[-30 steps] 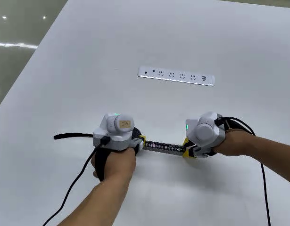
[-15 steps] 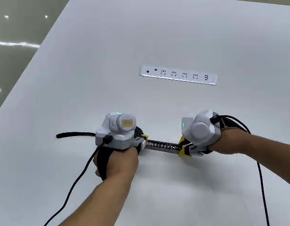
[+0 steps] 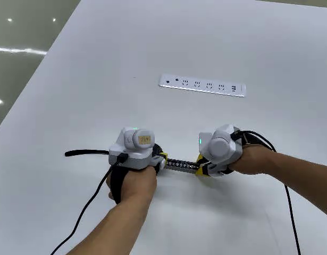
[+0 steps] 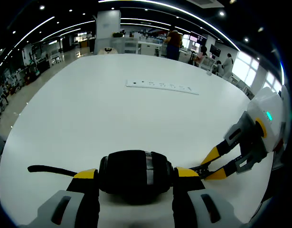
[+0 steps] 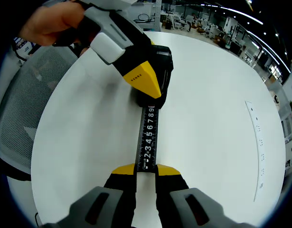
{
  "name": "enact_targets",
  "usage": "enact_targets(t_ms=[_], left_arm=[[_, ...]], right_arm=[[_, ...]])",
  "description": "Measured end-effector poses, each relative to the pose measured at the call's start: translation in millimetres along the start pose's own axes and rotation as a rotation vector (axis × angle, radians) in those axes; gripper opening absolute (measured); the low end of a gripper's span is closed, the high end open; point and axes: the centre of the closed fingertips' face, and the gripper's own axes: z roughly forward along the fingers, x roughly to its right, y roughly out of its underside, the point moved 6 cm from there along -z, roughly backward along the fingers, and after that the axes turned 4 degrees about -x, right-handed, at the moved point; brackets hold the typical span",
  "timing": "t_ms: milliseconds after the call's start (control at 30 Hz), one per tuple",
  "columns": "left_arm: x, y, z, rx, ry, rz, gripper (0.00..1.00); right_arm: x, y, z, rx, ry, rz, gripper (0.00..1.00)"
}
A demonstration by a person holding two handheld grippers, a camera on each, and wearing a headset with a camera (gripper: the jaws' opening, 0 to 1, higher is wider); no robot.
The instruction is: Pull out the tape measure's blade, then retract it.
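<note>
Two grippers are engaged on the tape measure. We find the left gripper (image 4: 136, 175) clamped across the black case (image 4: 135, 166), one jaw on each side. The right gripper (image 5: 146, 172) is pinched narrow on the tip of the blade (image 5: 147, 133). A short run of blade, numerals up, spans between them.

The case rests on the white table (image 3: 99, 79) on the person's side of the power strip (image 3: 202, 85), well apart from it and opposite the strip's left end. The right gripper sits opposite the strip's middle.

We judge the main hazard to be the blade tip slipping from that thin pinch, so that the spring whips the blade back into the case. An off-line pull could twist or kink the blade. The rounded case could also roll in the left jaws if the pull is sharp.

A black strap (image 3: 83, 153) trails from the case out beyond the strip's left end and may snag.

We note bare table between the work and the strip. The table's edge lies well beyond the strip's left end.
</note>
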Motion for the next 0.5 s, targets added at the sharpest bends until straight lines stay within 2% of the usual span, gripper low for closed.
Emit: enact_targets(t_ms=[500], left_arm=[[0.3,-0.5,-0.3,0.002,0.000,0.002,0.59]], right_arm=[[2.9,-17.2,11.9,0.020,0.008,0.022,0.14]])
